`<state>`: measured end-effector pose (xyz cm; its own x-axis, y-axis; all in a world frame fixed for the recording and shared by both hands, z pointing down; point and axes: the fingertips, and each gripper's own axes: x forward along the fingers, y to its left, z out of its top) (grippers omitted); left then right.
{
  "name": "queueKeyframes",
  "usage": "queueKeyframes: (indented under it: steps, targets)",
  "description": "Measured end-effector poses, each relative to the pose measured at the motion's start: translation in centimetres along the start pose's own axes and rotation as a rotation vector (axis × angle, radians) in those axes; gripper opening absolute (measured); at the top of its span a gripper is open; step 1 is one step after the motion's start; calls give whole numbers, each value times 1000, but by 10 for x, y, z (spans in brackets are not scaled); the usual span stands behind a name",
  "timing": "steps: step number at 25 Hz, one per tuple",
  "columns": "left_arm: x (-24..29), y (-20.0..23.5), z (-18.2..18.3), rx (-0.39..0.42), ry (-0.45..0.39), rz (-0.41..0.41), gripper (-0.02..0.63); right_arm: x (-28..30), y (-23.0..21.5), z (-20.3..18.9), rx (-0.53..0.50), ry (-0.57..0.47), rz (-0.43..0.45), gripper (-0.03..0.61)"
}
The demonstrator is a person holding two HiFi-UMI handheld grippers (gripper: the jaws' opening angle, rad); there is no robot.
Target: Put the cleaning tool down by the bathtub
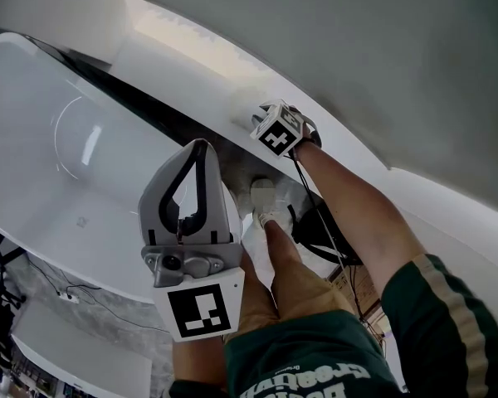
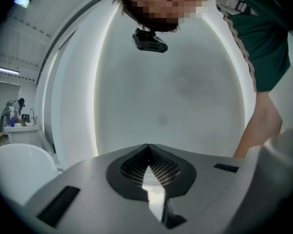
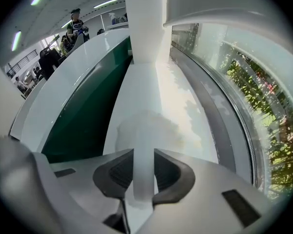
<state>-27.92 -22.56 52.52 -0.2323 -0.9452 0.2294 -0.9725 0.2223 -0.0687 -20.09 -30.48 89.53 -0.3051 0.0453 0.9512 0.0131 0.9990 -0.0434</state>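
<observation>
Tool [image 3: 144, 130]: being gripped by its white handle in the right claw [image 3: 144, 156], with its fuzzy head being held out over the white ledge [image 3: 158, 82] beside the tub [image 1: 58, 139]. Whether the head is touching the ledge cannot be told.
Right claw: being clenched on the handle, which is being pressed from both sides.
Left claw [image 2: 147, 150]: being carried shut and empty, well apart from the tool.
Early release: being judged the main risk. If the handle is being let go while the head is hanging above the ledge, the tool is likely to be sent bouncing on the glossy surface.
Gap [image 1: 141, 102]: a dark slot is showing between tub and ledge, and a tool being laid too near that edge is at risk of being tipped or rolled into it.
Grip: only a narrow stretch of handle is being pinched, so the tool may be pivoting in the grip as it is being lowered.
Sight: in the head view the right claw's tips are being hidden behind its own marker cube [image 1: 275, 133], so the landing spot is being judged mostly blind.
</observation>
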Motion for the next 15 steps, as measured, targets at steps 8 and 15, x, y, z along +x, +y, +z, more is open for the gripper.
queueKeyframes:
  steps: [8,15]
  targets:
    - [0,-6,-3,-16,1,-16,6,6,-2,4,64,-18,8,95]
    - [0,-12,-3,-29,8,-34,6,2,-3,6,37,-59,-15,111]
